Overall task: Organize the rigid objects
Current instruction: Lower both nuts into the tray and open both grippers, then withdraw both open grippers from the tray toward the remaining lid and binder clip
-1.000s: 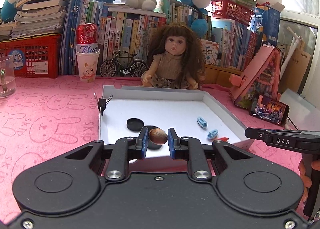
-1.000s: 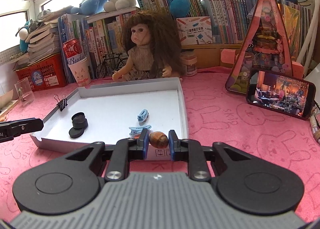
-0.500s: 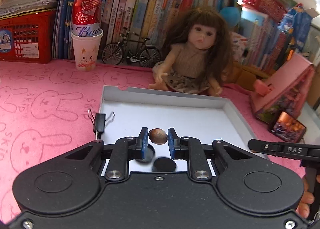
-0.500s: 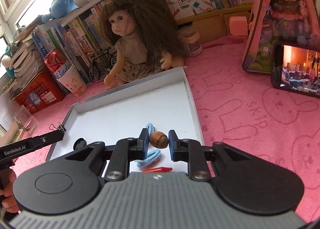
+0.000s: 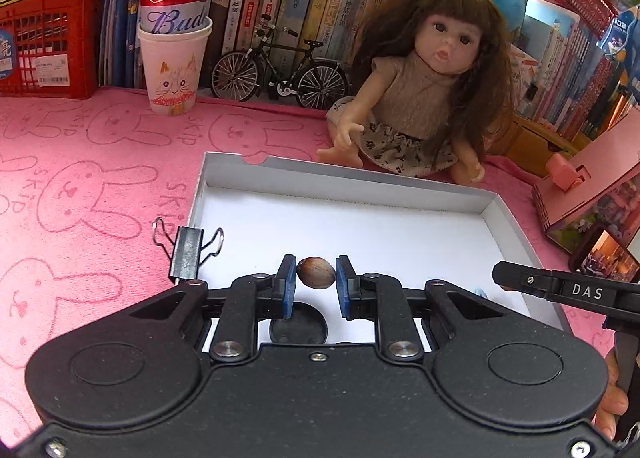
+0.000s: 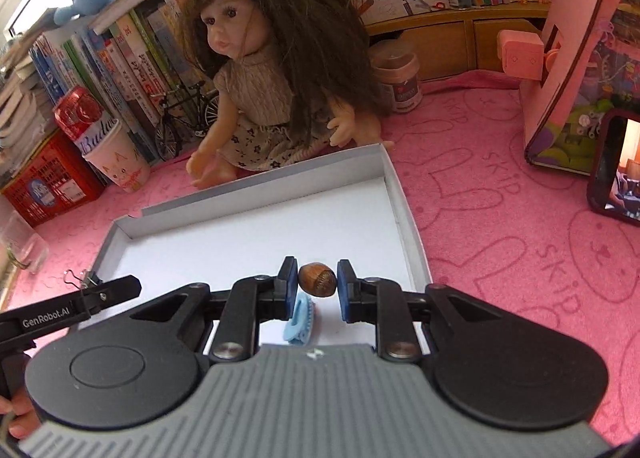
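Note:
My left gripper (image 5: 316, 278) is shut on a brown nut (image 5: 316, 272), held over the white shallow box (image 5: 344, 194). A black round cap (image 5: 298, 328) lies in the box just below the left gripper. My right gripper (image 6: 317, 284) is shut on a second brown nut (image 6: 317, 278), over the box's right part (image 6: 400, 198). A light blue hair clip (image 6: 300, 320) lies in the box under the right gripper. The right gripper's body shows at the right of the left wrist view (image 5: 568, 290); the left gripper's body shows at the left of the right wrist view (image 6: 72, 306).
A black binder clip (image 5: 186, 252) is clipped on the box's left wall. A doll (image 5: 424, 98) sits behind the box. A paper cup with a can (image 5: 174, 62), a model bicycle (image 5: 280, 70), a red crate (image 5: 44, 54), a pink toy house (image 6: 580, 58) and a phone (image 6: 616, 170) stand around on the pink mat.
Both grippers have moved forward and lower over the box, each keeping its nut. The box and the doll look closer; the caps and clips have slid under the grippers.

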The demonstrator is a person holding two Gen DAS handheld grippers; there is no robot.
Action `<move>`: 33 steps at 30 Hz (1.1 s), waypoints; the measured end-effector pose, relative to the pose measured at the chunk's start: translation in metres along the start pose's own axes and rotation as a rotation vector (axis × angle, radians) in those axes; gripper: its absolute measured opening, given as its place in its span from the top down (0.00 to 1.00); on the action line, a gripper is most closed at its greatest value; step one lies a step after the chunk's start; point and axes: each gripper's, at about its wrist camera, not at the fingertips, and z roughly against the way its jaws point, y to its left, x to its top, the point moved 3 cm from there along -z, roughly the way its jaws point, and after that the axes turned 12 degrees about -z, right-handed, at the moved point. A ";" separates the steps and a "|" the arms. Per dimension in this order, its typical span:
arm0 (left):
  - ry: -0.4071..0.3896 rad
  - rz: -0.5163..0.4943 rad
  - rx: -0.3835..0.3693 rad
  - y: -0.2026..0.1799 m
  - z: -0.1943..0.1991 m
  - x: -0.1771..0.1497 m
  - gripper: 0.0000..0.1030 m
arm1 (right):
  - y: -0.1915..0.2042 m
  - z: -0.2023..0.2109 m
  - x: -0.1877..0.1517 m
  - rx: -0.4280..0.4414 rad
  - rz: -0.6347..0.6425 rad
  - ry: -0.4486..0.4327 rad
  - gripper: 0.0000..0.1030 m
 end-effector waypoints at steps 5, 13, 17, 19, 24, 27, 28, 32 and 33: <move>-0.017 -0.059 0.017 -0.011 -0.004 -0.006 0.73 | 0.005 -0.001 -0.006 -0.025 0.052 -0.025 0.52; -0.074 -0.110 -0.009 -0.023 0.024 -0.008 0.46 | 0.011 0.030 -0.013 0.020 0.103 -0.111 0.25; -0.167 -0.160 -0.009 -0.031 0.051 -0.016 0.28 | 0.013 0.048 -0.024 0.021 0.163 -0.141 0.16; -0.180 -0.168 -0.013 -0.035 0.061 -0.021 0.27 | 0.014 0.058 -0.032 0.021 0.194 -0.160 0.14; -0.215 -0.184 -0.039 -0.044 0.091 -0.035 0.24 | 0.009 0.086 -0.047 0.048 0.220 -0.200 0.05; -0.235 -0.205 -0.043 -0.051 0.111 -0.049 0.23 | 0.006 0.102 -0.059 0.071 0.236 -0.220 0.00; -0.239 -0.209 -0.046 -0.053 0.115 -0.053 0.23 | 0.004 0.107 -0.063 0.078 0.239 -0.223 0.00; -0.248 -0.220 -0.063 -0.062 0.135 -0.071 0.23 | 0.002 0.126 -0.079 0.100 0.268 -0.250 0.00; -0.251 -0.224 -0.065 -0.064 0.140 -0.075 0.23 | 0.002 0.132 -0.084 0.103 0.279 -0.261 0.00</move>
